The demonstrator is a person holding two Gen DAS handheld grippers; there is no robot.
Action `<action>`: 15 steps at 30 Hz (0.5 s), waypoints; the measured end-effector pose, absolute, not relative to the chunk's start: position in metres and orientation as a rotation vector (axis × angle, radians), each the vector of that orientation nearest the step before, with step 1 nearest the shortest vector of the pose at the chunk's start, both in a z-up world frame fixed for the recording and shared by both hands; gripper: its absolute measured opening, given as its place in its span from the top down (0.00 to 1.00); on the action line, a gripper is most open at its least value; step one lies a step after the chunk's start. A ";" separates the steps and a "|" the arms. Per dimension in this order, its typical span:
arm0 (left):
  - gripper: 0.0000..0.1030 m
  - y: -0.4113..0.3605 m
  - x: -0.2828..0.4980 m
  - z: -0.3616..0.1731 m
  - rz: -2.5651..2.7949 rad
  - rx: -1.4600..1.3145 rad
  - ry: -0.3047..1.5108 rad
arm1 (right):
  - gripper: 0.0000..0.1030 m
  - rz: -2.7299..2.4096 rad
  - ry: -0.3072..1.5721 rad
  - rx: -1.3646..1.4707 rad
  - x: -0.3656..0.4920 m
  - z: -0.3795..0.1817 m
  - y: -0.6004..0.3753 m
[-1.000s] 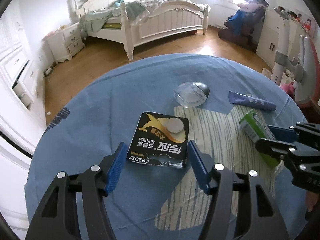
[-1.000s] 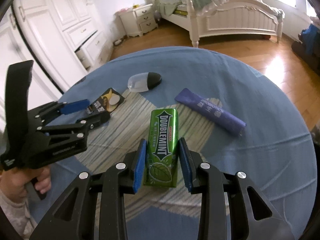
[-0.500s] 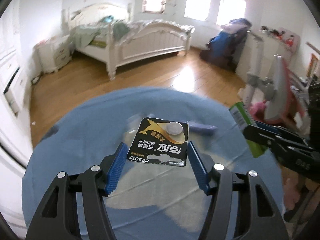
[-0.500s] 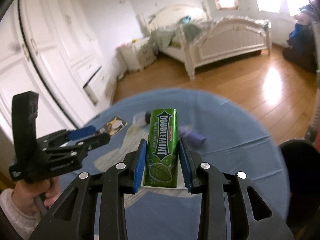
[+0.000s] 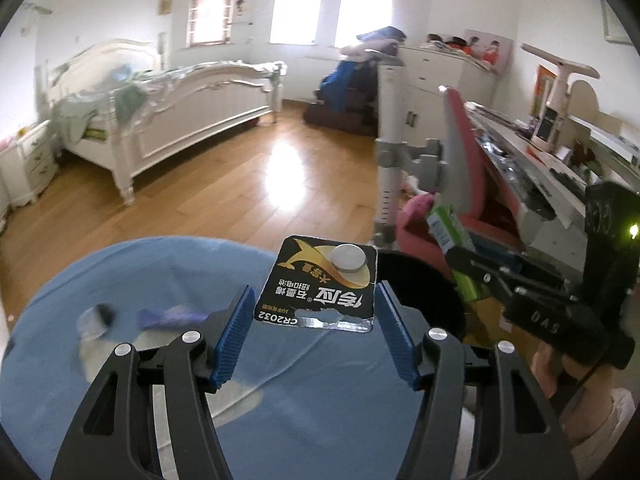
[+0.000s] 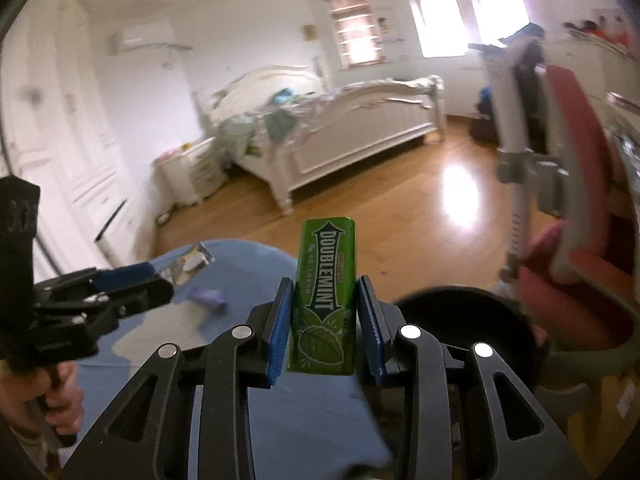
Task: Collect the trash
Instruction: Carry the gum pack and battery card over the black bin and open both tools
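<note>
Trash is being carried in both grippers toward the black bin [image 6: 464, 320], whose dark rim is showing just past the counter [image 5: 132, 280] edge. The left gripper [image 5: 316, 316] is clamping a black battery card [image 5: 320, 284] by its side edges, the card jutting forward and lying nearly flat between the blue pads [image 5: 236, 332]; the right gripper [image 6: 324, 312] is clamping a green gum pack [image 6: 326, 288] upright, about half its length standing above the jaws. In the left wrist view the right gripper [image 5: 464, 264] is leading, already over the bin [image 5: 420, 284] side. To do this step well, the operator should be keeping both clamps firm while travelling, since the thin card is offering little edge to the pads and could be slipping or buckling. Each piece should be positioned fully over the bin mouth, not over its rim, before the jaws are parted. Releasing one gripper at a time is judged safer, as the two are running close beside each other. A purple wrapper [image 5: 172, 316] and a clear-and-black case [image 5: 96, 320], both blurred, are lying on the blue counter cloth awaiting collection.
</note>
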State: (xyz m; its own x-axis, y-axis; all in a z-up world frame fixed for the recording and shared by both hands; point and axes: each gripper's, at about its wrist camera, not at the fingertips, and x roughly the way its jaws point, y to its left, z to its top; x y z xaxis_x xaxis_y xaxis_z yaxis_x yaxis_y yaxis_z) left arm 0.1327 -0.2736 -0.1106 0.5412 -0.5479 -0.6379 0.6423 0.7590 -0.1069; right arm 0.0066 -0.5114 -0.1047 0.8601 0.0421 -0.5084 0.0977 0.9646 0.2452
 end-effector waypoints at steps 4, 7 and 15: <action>0.41 -0.310 0.131 -0.118 -0.754 0.162 0.712 | 0.68 -0.096 0.538 0.264 -0.007 -0.120 -0.539; 0.41 -0.336 0.133 -0.131 -0.785 0.160 0.737 | 0.68 -0.127 0.546 0.276 -0.012 -0.131 -0.558; 0.41 -0.369 0.140 -0.162 -0.828 0.167 0.807 | 0.68 -0.167 0.567 0.298 -0.005 -0.154 -0.581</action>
State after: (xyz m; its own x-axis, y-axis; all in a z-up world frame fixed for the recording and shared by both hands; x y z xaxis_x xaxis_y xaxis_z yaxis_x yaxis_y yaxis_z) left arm 0.1401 -0.3692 -0.1622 0.4043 -0.5922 -0.6970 0.7122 0.6820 -0.1663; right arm -0.0048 -0.5809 -0.1540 0.8317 -0.0738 -0.5503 0.2364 0.9438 0.2308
